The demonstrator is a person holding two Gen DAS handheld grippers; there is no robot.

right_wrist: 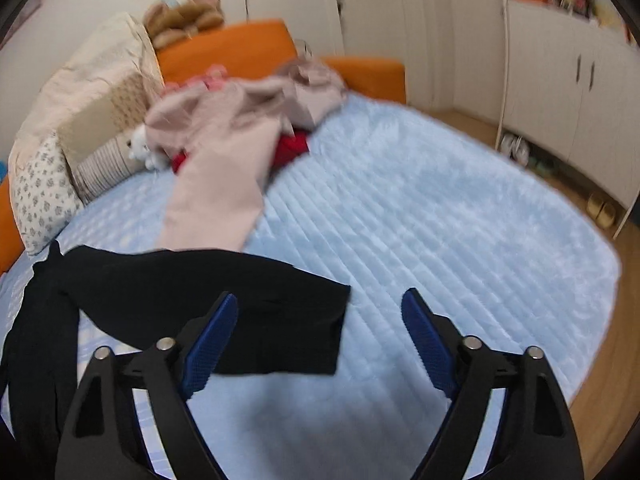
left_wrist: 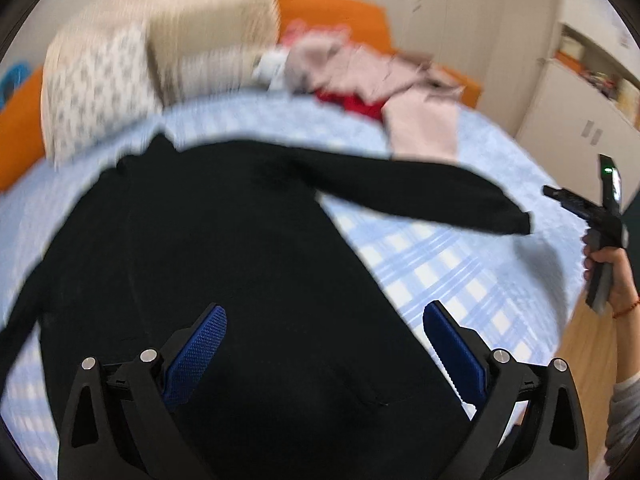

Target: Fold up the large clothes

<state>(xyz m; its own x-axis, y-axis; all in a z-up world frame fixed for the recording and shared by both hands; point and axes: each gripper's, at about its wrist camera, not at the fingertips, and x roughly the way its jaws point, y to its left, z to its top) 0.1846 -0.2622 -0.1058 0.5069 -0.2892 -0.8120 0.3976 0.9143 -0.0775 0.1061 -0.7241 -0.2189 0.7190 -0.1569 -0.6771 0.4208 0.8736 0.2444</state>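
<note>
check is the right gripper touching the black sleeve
Apart. The right wrist view shows the right gripper open over the sleeve, its cuff lying flat on the bed, neither pad pressing it.

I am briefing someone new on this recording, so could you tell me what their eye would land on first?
A large black garment lies spread on the light blue bedspread, one sleeve stretched out to the side. Behind it, a heap of pale pink clothes covers something red near the orange headboard. Both grippers hover with jaws open, holding nothing.
</note>
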